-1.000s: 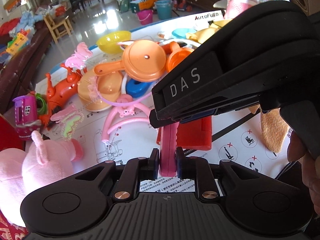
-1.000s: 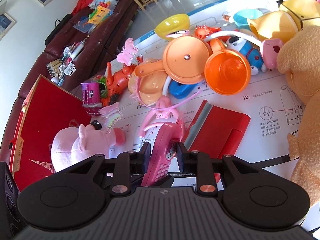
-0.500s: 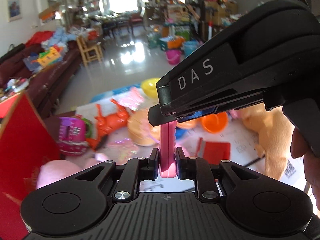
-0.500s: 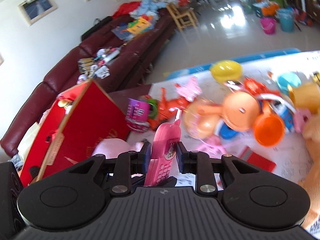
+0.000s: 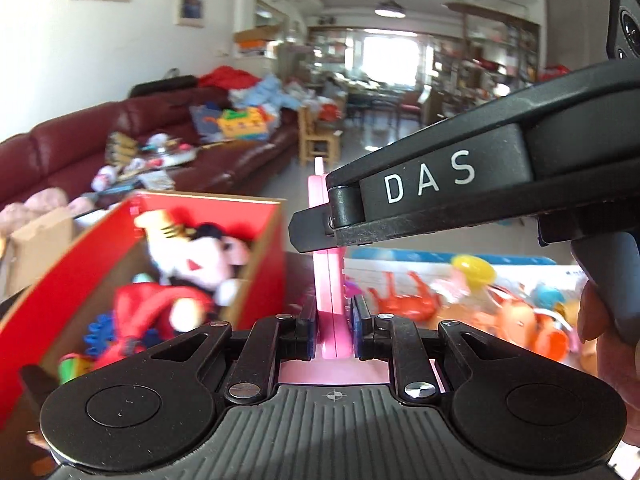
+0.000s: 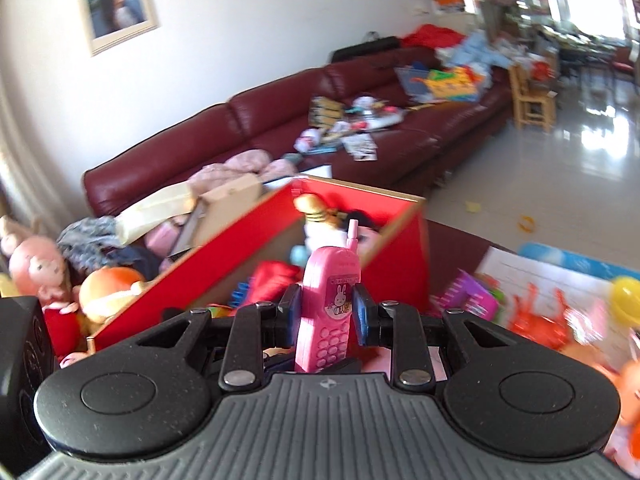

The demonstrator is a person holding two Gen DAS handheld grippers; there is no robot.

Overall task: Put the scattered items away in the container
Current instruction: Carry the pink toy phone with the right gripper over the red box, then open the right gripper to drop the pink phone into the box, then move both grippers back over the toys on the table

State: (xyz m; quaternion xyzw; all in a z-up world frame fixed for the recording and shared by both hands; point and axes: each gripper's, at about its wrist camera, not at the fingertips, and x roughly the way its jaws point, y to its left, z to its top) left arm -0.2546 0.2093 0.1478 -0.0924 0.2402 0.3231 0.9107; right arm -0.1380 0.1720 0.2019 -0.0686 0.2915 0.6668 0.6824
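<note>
I hold one pink toy phone [image 6: 330, 292] with both grippers. The right gripper [image 6: 327, 304] is shut across its width, with the rabbit picture and keypad facing the camera. The left gripper [image 5: 331, 312] is shut on the same phone [image 5: 326, 276], which shows edge-on and upright there. The right gripper's black body crosses the left wrist view above the phone. Just beyond and to the left stands the open red box [image 6: 394, 264], also the red box [image 5: 260, 276], holding plush toys and a red figure. The phone hangs in the air near the box's right wall.
Scattered toys lie on a white sheet to the right: an orange horse [image 5: 404, 294], a yellow bowl [image 5: 472, 268], a purple toy [image 6: 468, 296]. A cluttered dark red sofa [image 6: 280, 120] runs behind the box. Dolls [image 6: 36, 264] lie left of it. A hand [image 5: 596, 312] shows at right.
Both grippers have lifted the pink phone off the white sheet and swung left. The toy pile has dropped to the right and the red box has come in front.
</note>
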